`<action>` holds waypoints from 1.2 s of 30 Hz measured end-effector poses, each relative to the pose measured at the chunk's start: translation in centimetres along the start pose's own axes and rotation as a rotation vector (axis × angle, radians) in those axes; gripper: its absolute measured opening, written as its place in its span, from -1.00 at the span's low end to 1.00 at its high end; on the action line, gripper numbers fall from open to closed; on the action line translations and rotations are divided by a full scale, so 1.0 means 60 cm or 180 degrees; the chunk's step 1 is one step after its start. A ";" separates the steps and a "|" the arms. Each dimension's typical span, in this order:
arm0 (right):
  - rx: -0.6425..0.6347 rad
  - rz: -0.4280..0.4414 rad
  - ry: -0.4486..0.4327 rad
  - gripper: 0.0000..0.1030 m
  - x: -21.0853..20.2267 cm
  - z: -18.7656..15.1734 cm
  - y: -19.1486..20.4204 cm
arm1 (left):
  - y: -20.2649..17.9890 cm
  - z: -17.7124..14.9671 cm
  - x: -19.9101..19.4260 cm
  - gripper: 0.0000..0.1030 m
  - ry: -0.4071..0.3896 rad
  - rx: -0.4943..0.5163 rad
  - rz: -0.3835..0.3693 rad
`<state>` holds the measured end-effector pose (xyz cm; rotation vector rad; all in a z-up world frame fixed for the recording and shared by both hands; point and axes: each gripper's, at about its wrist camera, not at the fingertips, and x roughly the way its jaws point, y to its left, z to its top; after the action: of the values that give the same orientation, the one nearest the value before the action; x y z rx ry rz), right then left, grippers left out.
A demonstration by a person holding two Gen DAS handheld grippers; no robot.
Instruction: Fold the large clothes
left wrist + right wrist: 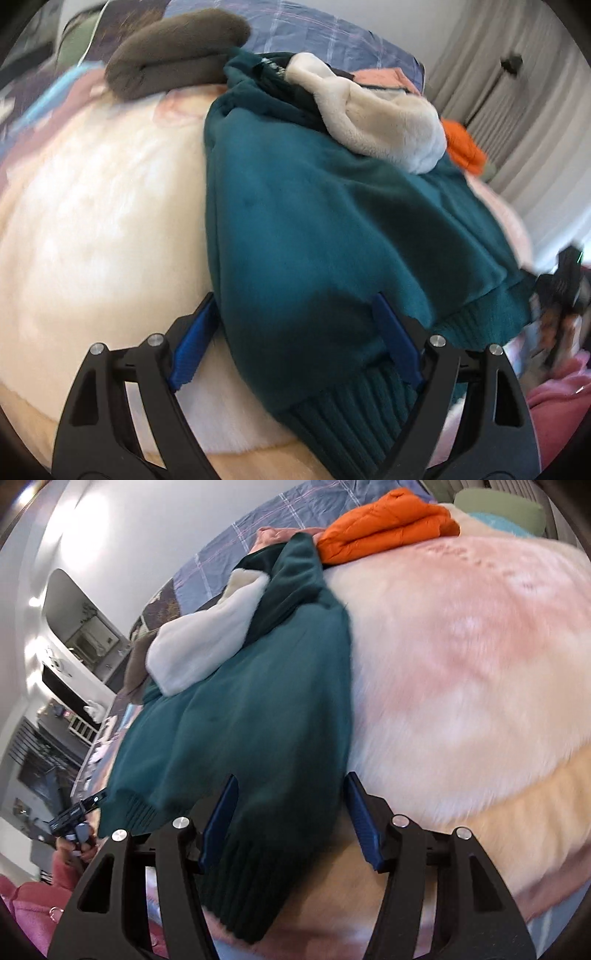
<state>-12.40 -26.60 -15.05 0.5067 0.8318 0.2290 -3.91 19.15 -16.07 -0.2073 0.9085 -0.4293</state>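
Observation:
A dark teal sweater (314, 229) with ribbed hem lies on a fluffy cream and pink blanket (92, 221). A white fleece piece (376, 114) rests on its far end. My left gripper (295, 317) is open, its blue pads astride the sweater's ribbed corner. In the right wrist view the same sweater (240, 709) runs away from me, and my right gripper (291, 794) is open with its blue pads on either side of the other ribbed corner (251, 878). The left gripper (74, 812) shows small at the far left there.
A folded orange garment (384, 524) lies on the blanket (461, 657) beyond the sweater. A rolled grey-brown garment (173, 51) lies at the far end. A blue plaid bedsheet (332, 33) lies underneath. A pink cloth (26, 901) is at the near edge.

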 end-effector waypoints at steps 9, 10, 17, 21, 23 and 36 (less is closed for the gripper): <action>0.0221 0.0307 -0.0088 0.29 0.023 0.008 0.006 | 0.009 -0.004 0.014 0.77 0.0042 -0.0093 -0.0277; 0.0246 0.0305 -0.0097 0.29 0.027 0.012 0.006 | 0.007 -0.001 0.020 0.78 0.0046 -0.0084 -0.0269; 0.0111 0.0347 -0.0121 0.00 0.006 -0.004 0.024 | 0.004 -0.017 -0.006 -0.25 -0.0104 -0.0194 -0.0231; 0.0110 0.0212 0.0003 -0.06 0.032 -0.004 0.024 | 0.019 -0.023 0.006 -0.24 -0.0106 -0.0356 -0.0356; 0.0123 0.0189 -0.0093 -0.45 0.031 0.003 0.029 | 0.007 -0.017 0.004 -0.44 -0.0099 -0.0290 -0.0282; 0.0062 0.0995 -0.1066 -0.56 -0.144 0.084 0.104 | -0.071 0.067 -0.206 -0.67 -0.1274 0.0030 -0.0542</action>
<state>-14.29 -26.30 -3.43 0.6723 0.4263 0.4111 -8.52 20.77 -3.31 -0.3499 0.4973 -0.5269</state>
